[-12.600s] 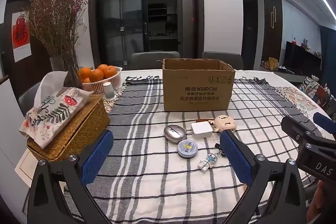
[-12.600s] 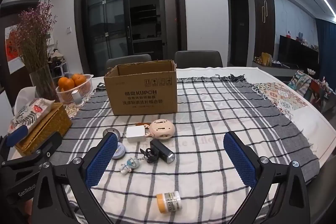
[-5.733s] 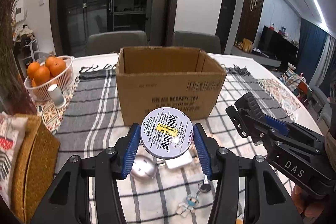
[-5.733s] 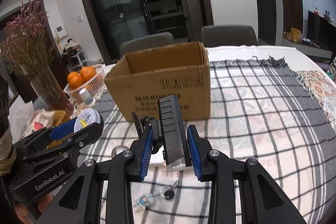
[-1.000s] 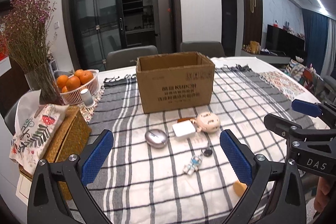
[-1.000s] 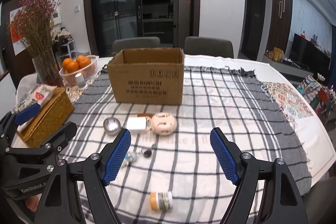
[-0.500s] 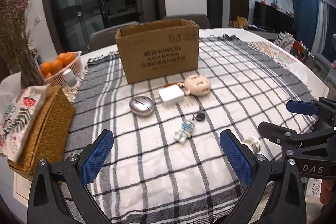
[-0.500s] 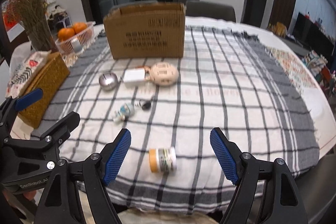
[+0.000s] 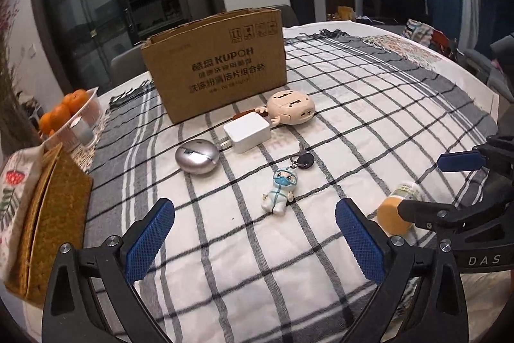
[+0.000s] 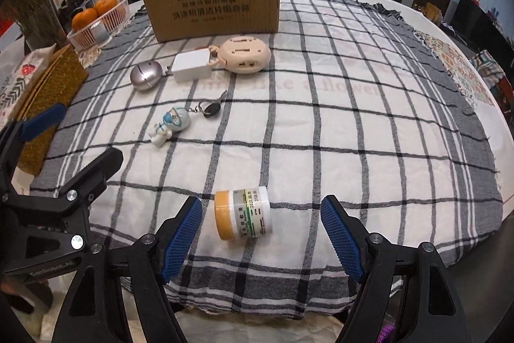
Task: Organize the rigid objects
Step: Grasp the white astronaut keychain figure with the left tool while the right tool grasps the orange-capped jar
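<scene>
Right claw low in the right wrist view, jaws spread wide and just now narrowing a little, blue ribbed pads either side of a small white jar with an orange lid lying on its side on the checked grey-and-white cloth of the table. Jar between the pads, nearer the left one, clear of both; nothing gripped.

Left claw at the bottom of the left wrist view, jaws wide apart and empty, hanging over bare cloth. Just above it, centre frame: a small white figurine keyring with a blue mask, chained to a black key. Higher and left, a silver oval case; beside it a white square charger plug, and right of that a beige rounded toy-shaped gadget, touching or nearly touching the plug. Behind these, upper centre, a brown cardboard box with printed lettering, top open. Same orange-lidded jar at the right edge here, partly hidden behind the black frame of the right claw.

Far left: a woven straw tissue box with a floral cloth cover and a white basket of oranges.
</scene>
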A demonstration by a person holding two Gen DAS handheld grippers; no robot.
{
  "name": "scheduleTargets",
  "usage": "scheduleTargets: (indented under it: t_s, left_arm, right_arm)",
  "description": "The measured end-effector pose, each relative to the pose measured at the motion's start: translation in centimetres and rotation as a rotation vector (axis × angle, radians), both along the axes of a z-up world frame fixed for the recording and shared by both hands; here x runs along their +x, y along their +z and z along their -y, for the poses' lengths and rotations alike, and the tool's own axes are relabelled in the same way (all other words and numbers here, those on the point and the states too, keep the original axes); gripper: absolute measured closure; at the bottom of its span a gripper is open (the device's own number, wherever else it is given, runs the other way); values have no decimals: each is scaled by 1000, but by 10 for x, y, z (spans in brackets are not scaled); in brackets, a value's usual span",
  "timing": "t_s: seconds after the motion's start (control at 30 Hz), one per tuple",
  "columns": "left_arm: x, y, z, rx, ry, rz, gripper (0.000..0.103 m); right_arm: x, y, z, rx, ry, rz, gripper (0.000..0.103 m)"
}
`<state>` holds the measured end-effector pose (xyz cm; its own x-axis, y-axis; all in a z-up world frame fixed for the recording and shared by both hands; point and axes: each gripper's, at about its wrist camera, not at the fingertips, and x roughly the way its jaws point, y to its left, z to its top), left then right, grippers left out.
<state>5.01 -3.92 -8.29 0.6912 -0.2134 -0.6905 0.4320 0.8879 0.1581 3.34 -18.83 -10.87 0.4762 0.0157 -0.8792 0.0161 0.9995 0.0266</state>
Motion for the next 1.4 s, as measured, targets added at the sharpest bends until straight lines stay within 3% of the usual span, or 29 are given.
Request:
scheduleTargets:
  t_s: [0.33, 0.63, 0.93, 1.0, 1.13, 1.2, 1.3, 1.4]
  left_arm:
    - [21, -17, 14, 15, -120, -5, 7]
    - [43, -30, 31, 6, -180, -51, 12]
    - [57, -42, 43, 11, -212, -96, 28]
    - [60, -46, 44, 12, -212, -112, 37]
    - [64, -52, 46, 11, -202, -146, 49]
    - [67, -55, 46, 11, -190, -167, 65]
    - [70, -59, 47, 14, -178, -180, 75]
    - [70, -59, 45, -2, -167, -191, 76]
  right_arm:
    - [10, -15, -3, 13, 15, -56, 29]
    - [21, -26, 1, 38, -4, -102, 37]
    - [25, -31, 2, 70, -3, -127, 57]
    - [26, -33, 2, 82, 3, -134, 60]
    - [28, -34, 2, 88, 1, -133, 61]
    - [29, -34, 4, 97, -5, -130, 61]
    - [30, -34, 5, 103, -13, -125, 61]
    - [32, -34, 7, 103, -18, -117, 61]
